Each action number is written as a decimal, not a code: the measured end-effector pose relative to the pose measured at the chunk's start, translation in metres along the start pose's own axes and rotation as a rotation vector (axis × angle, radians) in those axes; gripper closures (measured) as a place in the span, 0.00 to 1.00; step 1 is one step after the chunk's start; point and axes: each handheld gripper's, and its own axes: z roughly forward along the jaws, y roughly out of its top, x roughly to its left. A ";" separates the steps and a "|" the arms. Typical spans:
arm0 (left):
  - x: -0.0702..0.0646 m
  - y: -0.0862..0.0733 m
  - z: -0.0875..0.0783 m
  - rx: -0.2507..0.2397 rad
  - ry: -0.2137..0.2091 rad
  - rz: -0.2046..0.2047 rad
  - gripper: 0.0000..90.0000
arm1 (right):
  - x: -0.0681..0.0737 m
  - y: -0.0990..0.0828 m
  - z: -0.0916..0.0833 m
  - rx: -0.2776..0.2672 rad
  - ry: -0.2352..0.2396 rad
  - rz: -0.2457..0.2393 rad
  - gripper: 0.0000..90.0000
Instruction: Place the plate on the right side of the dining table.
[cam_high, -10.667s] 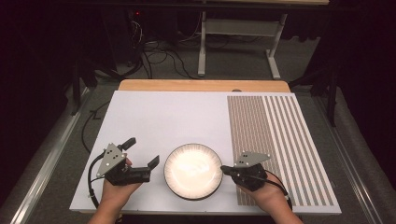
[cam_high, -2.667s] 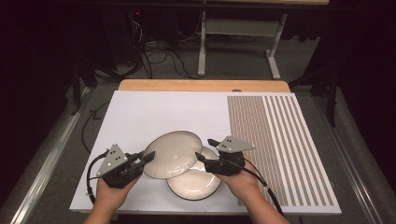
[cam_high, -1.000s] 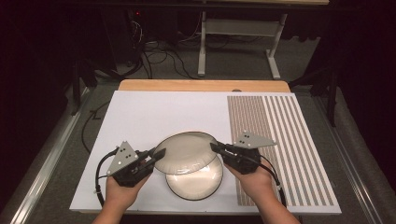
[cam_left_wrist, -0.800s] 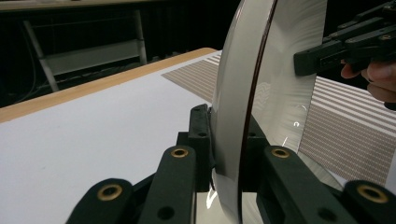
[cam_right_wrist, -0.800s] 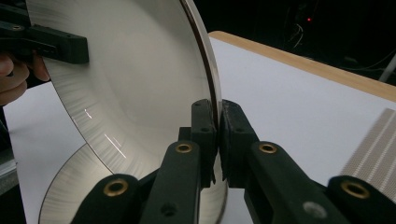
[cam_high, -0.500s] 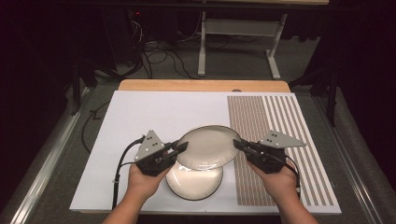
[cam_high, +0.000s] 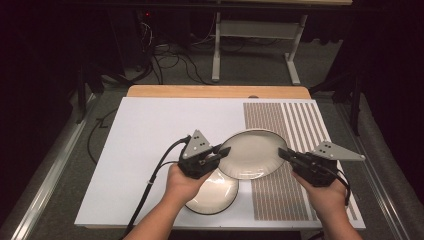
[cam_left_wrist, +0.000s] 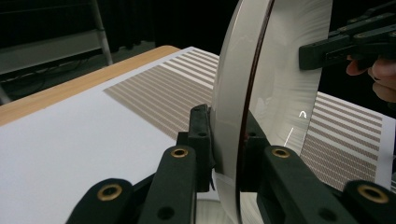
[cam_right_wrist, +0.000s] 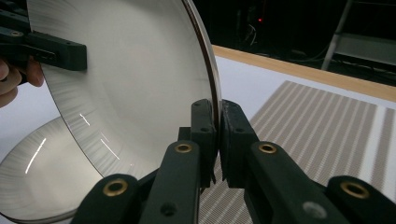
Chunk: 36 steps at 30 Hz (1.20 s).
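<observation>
Two grippers hold one plate between them. Upper plate (cam_high: 253, 154) is lifted off the table (cam_high: 150, 130), partly over the white surface and partly over the striped mat (cam_high: 290, 120), rim roughly level in the high view. Left gripper (cam_high: 223, 151) is clamped on the plate's left rim; left hand (cam_high: 186, 182) comes in from the bottom edge, forearm angled up and to the right, grey plate of the gripper facing up. Right gripper (cam_high: 284, 154) is clamped on the opposite rim, jaws pointing left; right hand (cam_high: 325, 197) sits below and right of it, over the stripes. Left gripper view: both pads pressed on the rim (cam_left_wrist: 233, 107), plate seen edge-on, the other gripper's jaw at top right. Right gripper view: pads nearly together with the thin rim (cam_right_wrist: 208, 84) between them. Lower plate (cam_high: 212, 192) rests on the table just below the lifted one; its upper left part is covered by the left hand and gripper. Forearms are cut off by the bottom edge in the high view. Surroundings beyond the table are dark and hard to make out.
</observation>
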 end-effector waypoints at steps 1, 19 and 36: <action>-0.001 0.001 0.003 0.003 -0.003 0.002 0.89 | -0.003 -0.002 -0.003 -0.002 -0.007 0.000 0.97; -0.021 0.023 0.068 0.072 -0.055 0.020 0.88 | -0.046 -0.024 -0.038 -0.016 -0.099 0.075 0.97; -0.031 0.022 0.126 0.156 -0.066 -0.012 0.86 | -0.081 -0.047 -0.049 0.017 -0.172 0.146 0.97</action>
